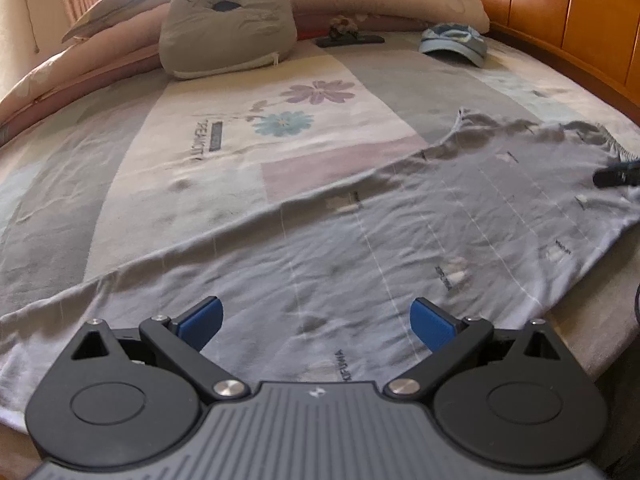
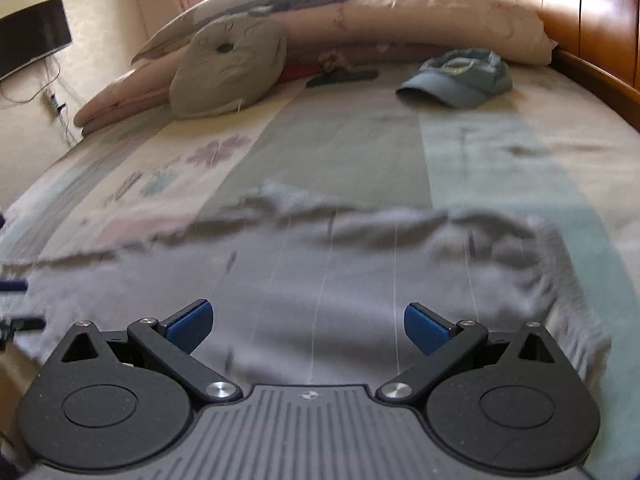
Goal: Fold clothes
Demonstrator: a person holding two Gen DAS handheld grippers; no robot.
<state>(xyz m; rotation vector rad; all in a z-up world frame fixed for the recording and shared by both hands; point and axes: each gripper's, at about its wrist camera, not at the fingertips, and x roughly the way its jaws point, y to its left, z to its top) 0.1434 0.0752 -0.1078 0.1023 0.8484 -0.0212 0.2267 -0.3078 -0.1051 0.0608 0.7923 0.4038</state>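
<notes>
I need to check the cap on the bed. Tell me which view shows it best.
Right wrist view: the blue cap is larger there, brim and crown plain, near the pillows. In the left wrist view the cap is smaller and farther off, though sharper.

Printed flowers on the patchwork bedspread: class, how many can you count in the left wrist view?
2. A purple printed flower sits on the cream panel, and a blue printed flower lies just below-left of it. The grey striped garment may hide others.

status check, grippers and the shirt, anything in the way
Left gripper open, right gripper open, both empty. Grey garment spread flat, unfolded. Blue cap far off, clear.
</notes>
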